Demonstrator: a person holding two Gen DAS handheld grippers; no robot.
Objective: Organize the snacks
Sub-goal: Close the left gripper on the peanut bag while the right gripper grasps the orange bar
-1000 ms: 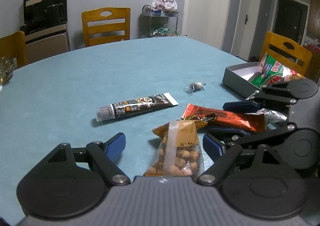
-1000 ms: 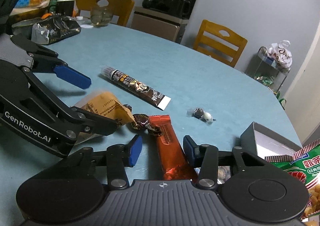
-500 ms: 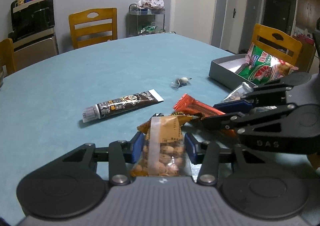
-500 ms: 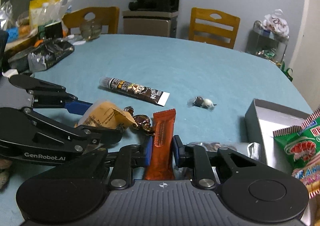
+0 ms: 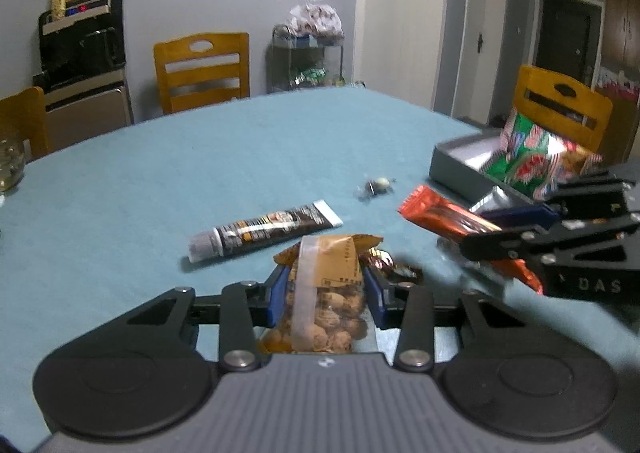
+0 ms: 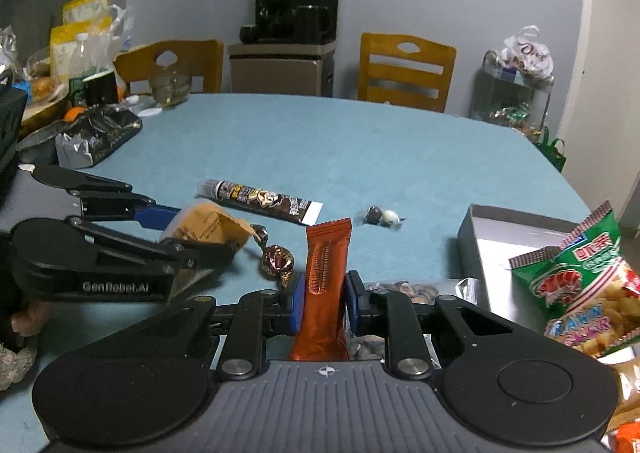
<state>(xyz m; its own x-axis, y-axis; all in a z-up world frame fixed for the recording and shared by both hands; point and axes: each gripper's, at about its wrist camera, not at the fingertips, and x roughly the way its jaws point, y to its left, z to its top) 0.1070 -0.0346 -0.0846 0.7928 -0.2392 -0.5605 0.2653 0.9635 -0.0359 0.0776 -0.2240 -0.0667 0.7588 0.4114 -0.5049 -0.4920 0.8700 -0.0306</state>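
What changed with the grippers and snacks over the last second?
Both grippers closed from open. The left gripper took hold of the clear packet of coated peanuts with the tan label; the right gripper clamped the orange-red foil snack bar and has tilted it up off the teal tablecloth. The dark printed tube, small wrapped candy and grey box stayed put.
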